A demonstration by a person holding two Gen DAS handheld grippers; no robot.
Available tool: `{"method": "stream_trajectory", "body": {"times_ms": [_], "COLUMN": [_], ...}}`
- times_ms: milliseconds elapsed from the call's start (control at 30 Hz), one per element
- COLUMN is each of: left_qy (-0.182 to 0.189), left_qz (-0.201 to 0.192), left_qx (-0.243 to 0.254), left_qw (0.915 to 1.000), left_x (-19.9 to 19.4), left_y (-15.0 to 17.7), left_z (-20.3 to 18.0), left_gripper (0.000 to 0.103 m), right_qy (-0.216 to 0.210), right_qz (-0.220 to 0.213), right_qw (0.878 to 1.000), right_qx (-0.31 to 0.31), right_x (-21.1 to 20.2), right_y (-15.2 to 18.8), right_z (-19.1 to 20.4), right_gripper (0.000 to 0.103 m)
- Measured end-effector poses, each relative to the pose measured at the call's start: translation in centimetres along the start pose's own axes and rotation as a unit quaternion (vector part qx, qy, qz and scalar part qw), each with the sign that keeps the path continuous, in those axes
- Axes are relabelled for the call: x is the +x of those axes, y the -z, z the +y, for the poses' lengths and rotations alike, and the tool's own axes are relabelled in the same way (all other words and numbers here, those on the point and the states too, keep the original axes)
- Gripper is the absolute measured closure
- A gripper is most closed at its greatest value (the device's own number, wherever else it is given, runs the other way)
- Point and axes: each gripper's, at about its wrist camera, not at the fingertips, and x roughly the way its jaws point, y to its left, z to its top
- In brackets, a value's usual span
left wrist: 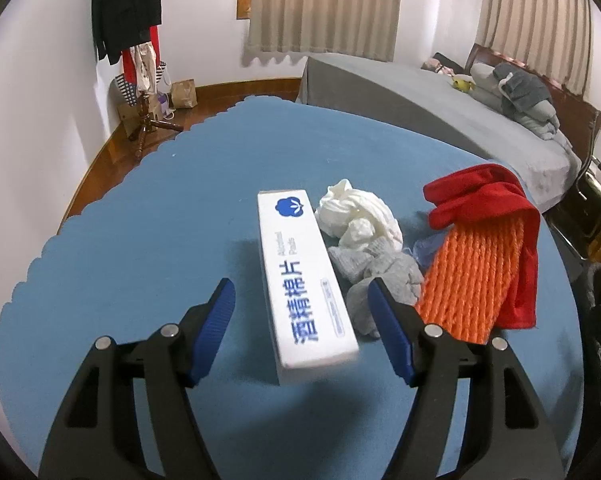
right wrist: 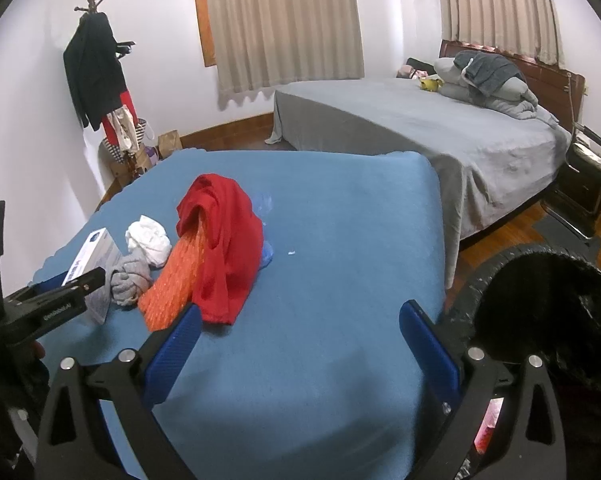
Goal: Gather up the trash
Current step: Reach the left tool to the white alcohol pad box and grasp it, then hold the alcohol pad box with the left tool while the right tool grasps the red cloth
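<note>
Looking along the left tongs (left wrist: pixel 302 312), a long white box of alcohol pads (left wrist: pixel 306 276) lies on a blue-covered tabletop (left wrist: pixel 140 220), running lengthwise between the two blue-padded fingers (left wrist: pixel 216 328), which stand wide apart with a gap on each side of the box. Whether the box's near end rests on the cloth or is slightly raised cannot be told (that end is blurred). Just to the right of the box sits a crumpled white tissue (left wrist: pixel 358 216), and touching it, nearer the camera, a wad of grey tissue (left wrist: pixel 376 276) that reaches the right finger's tip. Further right lies an orange ribbed net sleeve (left wrist: pixel 472 276), partly draped by a red cloth (left wrist: pixel 488 200). A scrap of pale blue plastic (left wrist: pixel 426 248) peeks out between the grey wad and the orange sleeve.

From the right wrist view, the right tongs (right wrist: pixel 300 334) hang over bare blue cloth, fingers spread wide and holding nothing, with the same pile well off to their left. A black-lined trash bin (right wrist: pixel 540 304) stands beside the tabletop's right edge, just past the right finger. Behind are a grey bed (right wrist: pixel 440 132), beige curtains (right wrist: pixel 284 20) and a coat rack (right wrist: pixel 96 72).
</note>
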Motion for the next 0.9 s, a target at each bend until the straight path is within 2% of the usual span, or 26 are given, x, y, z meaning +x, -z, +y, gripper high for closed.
{"method": "stream_trajectory", "body": {"times_ms": [33,133,233,467,567,633,667,733,833,900], "left_qy": [0.001,0.009,0.018,0.019,0.021,0.025,0.027,0.027,0.029,0.031], "left_qz": [0.001,0.004,0.0,-0.005,-0.007,-0.008,-0.009,-0.01,-0.015,-0.019], "left_qx": [0.0,0.0,-0.002,0.002,-0.005,-0.01,-0.012,-0.011,-0.011,-0.012], "left_qw": [1.0,1.0,0.9998,0.9998,0.9997,0.9996,0.9995,0.9995,0.9994,0.9992], "left_x": [0.1,0.3,0.2,0.6,0.7,0.8,0.8,0.9,0.8,0.4], "left_y": [-0.1,-0.3,-0.3,-0.3,-0.5,-0.6,-0.6,-0.7,-0.9,-1.0], "left_z": [0.1,0.6,1.0,1.7,2.0,2.2,2.3,2.3,2.5,2.6], "left_gripper": [0.047,0.065,0.073,0.074,0.074,0.074,0.074,0.074,0.074,0.074], "right_qy": [-0.001,-0.003,-0.008,-0.036,-0.046,-0.051,-0.055,-0.064,-0.081,-0.092], "right_qz": [-0.001,-0.003,-0.004,0.003,0.013,0.025,0.033,0.044,0.052,0.049], "right_qw": [1.0,1.0,1.0,0.999,0.999,0.998,0.998,0.997,0.995,0.994], "right_qx": [-0.001,-0.005,-0.007,-0.019,-0.026,-0.027,-0.026,-0.03,-0.035,-0.031], "right_x": [0.1,0.8,1.6,3.5,4.6,5.4,5.8,6.4,6.7,6.3], "right_y": [-0.1,-0.7,-1.5,-3.1,-3.4,-3.3,-3.3,-3.1,-2.9,-3.0], "right_z": [0.1,0.5,0.9,2.3,2.9,3.1,3.2,3.3,3.8,3.6], "right_gripper": [0.006,0.008,0.014,0.029,0.042,0.059,0.064,0.084,0.094,0.095]}}
